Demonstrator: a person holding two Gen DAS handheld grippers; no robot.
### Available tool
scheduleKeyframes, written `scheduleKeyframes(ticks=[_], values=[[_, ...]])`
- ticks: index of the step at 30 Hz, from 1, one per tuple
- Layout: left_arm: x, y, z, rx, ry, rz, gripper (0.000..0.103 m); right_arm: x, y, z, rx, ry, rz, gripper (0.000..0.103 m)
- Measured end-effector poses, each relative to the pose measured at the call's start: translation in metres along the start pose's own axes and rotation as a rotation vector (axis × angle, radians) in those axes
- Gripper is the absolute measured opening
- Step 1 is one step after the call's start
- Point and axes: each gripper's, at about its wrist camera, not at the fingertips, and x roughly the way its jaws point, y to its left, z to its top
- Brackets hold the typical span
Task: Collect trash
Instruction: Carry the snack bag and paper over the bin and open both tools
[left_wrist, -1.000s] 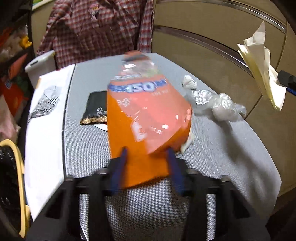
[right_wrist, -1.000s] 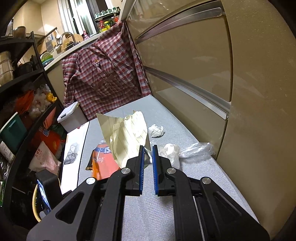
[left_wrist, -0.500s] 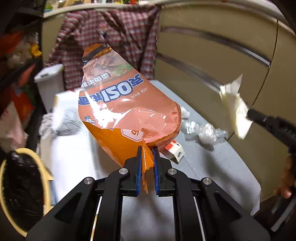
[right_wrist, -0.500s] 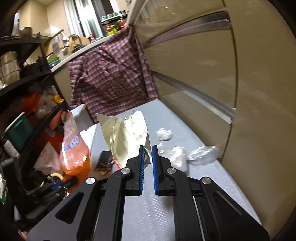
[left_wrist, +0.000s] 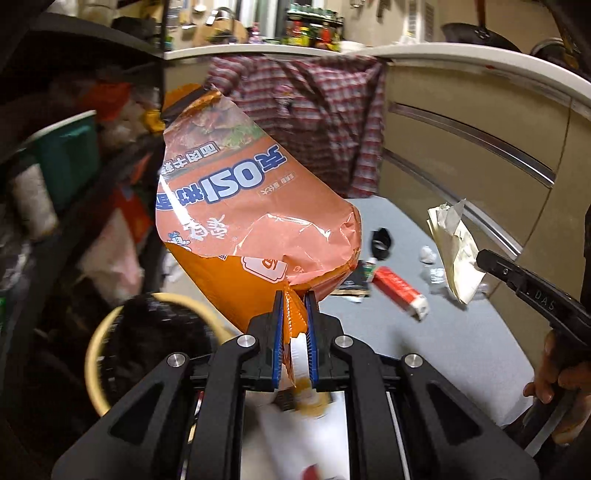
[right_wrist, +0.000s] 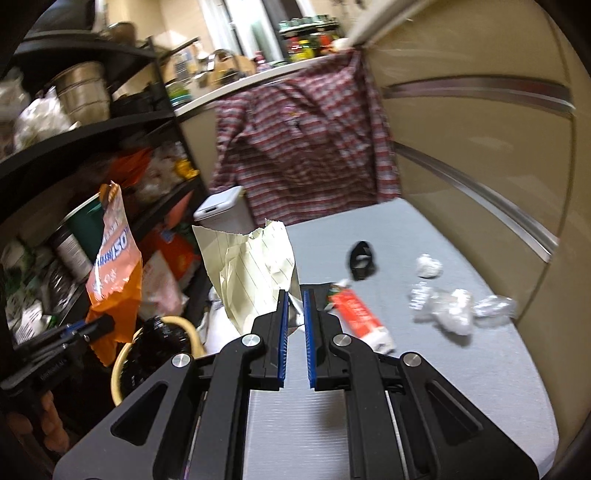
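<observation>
My left gripper (left_wrist: 294, 295) is shut on the bottom seam of an orange snack bag (left_wrist: 251, 221), which hangs in the air off the table's left edge. Just below and left of it is a tan-rimmed bin with a black liner (left_wrist: 92, 354). My right gripper (right_wrist: 294, 295) is shut on a crumpled yellow lined paper (right_wrist: 255, 266), held above the grey table (right_wrist: 443, 369). The right wrist view shows the orange bag (right_wrist: 114, 266) over the bin (right_wrist: 120, 354). The left wrist view shows the paper (left_wrist: 452, 251) at the right.
On the table lie a red and white tube (right_wrist: 360, 314), a black item (right_wrist: 361, 260), a white paper ball (right_wrist: 428, 266) and crumpled clear plastic (right_wrist: 458, 308). A plaid shirt (right_wrist: 303, 147) hangs behind. Cluttered shelves (right_wrist: 74, 147) stand at the left, with a white lidded bin (right_wrist: 221, 210) nearby.
My left gripper closed on the orange bag, lifted it off the table and swung it left over the bin. My right gripper carried the paper leftward too.
</observation>
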Motion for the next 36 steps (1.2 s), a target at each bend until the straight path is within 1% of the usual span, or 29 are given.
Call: scheduleKeyframes(ticks=[5, 9, 11, 20, 25, 36], values=[[-0.020, 0.034, 0.001, -0.019, -0.015, 0.066, 0.010, 0.005, 0.049, -0.003, -0.074, 0.019, 0.052, 0.009], [-0.026, 0.057, -0.002, -0.040, -0.011, 0.099, 0.010, 0.015, 0.083, -0.009, -0.118, 0.041, 0.092, 0.009], [-0.027, 0.069, -0.005, -0.036, -0.007, 0.129, 0.010, 0.022, 0.101, -0.011, -0.132, 0.053, 0.112, 0.009], [-0.033, 0.118, -0.013, -0.071, -0.001, 0.179, 0.010, 0.050, 0.173, -0.029, -0.211, 0.111, 0.185, 0.009], [-0.031, 0.138, -0.016, -0.082, 0.010, 0.209, 0.010, 0.065, 0.200, -0.038, -0.245, 0.139, 0.209, 0.009], [-0.020, 0.158, -0.018, -0.057, 0.043, 0.249, 0.010, 0.098, 0.237, -0.055, -0.268, 0.199, 0.234, 0.009]])
